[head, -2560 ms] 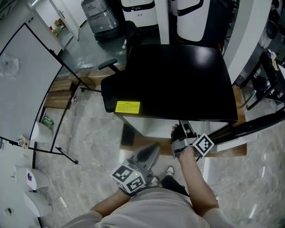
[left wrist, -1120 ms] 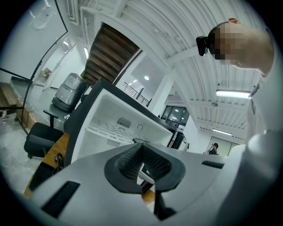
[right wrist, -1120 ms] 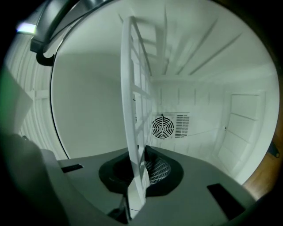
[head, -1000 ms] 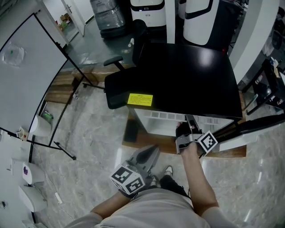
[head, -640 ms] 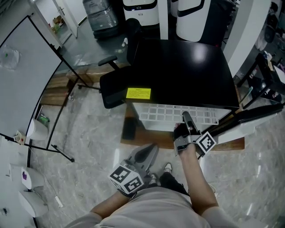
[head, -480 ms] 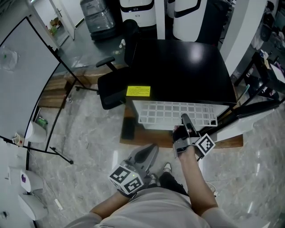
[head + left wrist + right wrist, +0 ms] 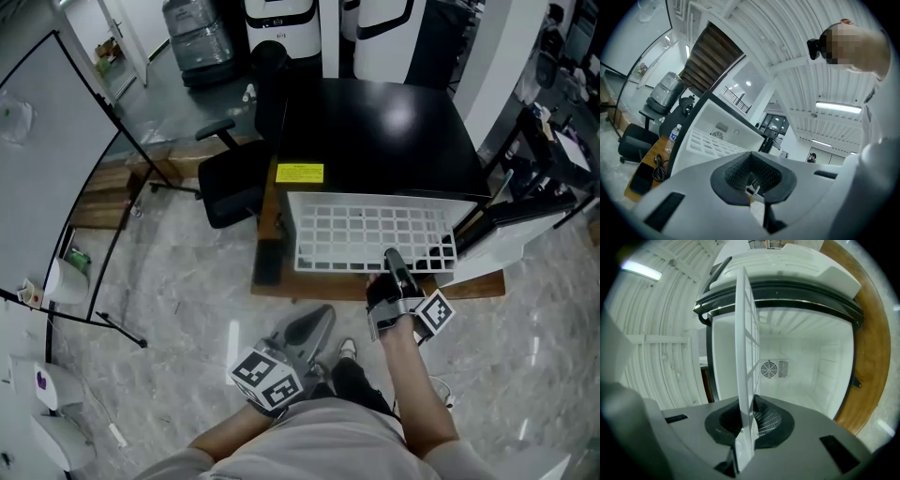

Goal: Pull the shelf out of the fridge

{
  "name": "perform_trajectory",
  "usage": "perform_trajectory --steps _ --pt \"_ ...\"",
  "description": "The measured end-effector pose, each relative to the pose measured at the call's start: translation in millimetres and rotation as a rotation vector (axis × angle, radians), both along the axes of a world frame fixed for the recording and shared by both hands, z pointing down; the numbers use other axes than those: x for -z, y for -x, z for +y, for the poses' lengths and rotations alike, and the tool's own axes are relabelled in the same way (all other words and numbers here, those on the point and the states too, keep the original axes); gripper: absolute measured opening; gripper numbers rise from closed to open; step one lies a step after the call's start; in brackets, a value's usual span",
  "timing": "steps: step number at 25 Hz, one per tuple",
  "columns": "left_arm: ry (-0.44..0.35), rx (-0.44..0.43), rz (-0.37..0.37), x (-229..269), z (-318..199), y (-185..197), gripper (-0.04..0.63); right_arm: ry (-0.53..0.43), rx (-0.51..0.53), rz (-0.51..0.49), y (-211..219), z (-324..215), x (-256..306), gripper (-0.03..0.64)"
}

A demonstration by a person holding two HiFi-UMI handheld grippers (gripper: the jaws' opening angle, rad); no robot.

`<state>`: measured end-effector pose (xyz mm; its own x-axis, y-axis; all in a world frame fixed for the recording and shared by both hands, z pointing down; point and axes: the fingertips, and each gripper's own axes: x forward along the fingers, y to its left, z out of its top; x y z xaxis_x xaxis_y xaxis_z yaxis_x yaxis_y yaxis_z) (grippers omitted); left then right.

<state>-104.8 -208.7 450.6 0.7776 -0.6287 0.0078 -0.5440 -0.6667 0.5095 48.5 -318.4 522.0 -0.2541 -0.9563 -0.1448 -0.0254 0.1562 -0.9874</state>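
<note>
In the head view the white grid shelf (image 7: pixel 370 234) sticks far out of the front of the black-topped fridge (image 7: pixel 375 131), lying flat. My right gripper (image 7: pixel 394 261) is shut on the middle of its near edge. In the right gripper view the shelf (image 7: pixel 746 333) runs edge-on between the pads of the right gripper (image 7: pixel 747 420), towards the white fridge interior (image 7: pixel 801 366). My left gripper (image 7: pixel 319 314) hangs low near the person's body, shut with nothing in it. In the left gripper view the left gripper (image 7: pixel 752 176) points towards the shelf (image 7: pixel 712 140).
The fridge stands on a wooden platform (image 7: pixel 281 281), its door (image 7: pixel 525 225) swung open to the right. A black office chair (image 7: pixel 234 183) sits left of the fridge. A water bottle (image 7: pixel 674 136) and a cable lie on the platform. Marble floor lies all around.
The shelf has slid out of the fridge towards the person, from barely showing to mostly out. My right gripper came back with it. The left gripper stayed put.
</note>
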Motion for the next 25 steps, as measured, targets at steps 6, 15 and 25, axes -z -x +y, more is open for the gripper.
perform_trajectory --steps 6,15,25 --pt "0.006 -0.021 0.029 1 15 -4 0.006 -0.007 0.007 0.01 -2 36 4 0.043" --pt "0.016 -0.083 0.032 -2 50 -19 0.006 0.017 -0.009 -0.004 -1 89 3 0.043" --pt "-0.014 -0.091 0.008 0 91 -41 0.006 -0.003 0.051 -0.009 0 141 8 0.043"
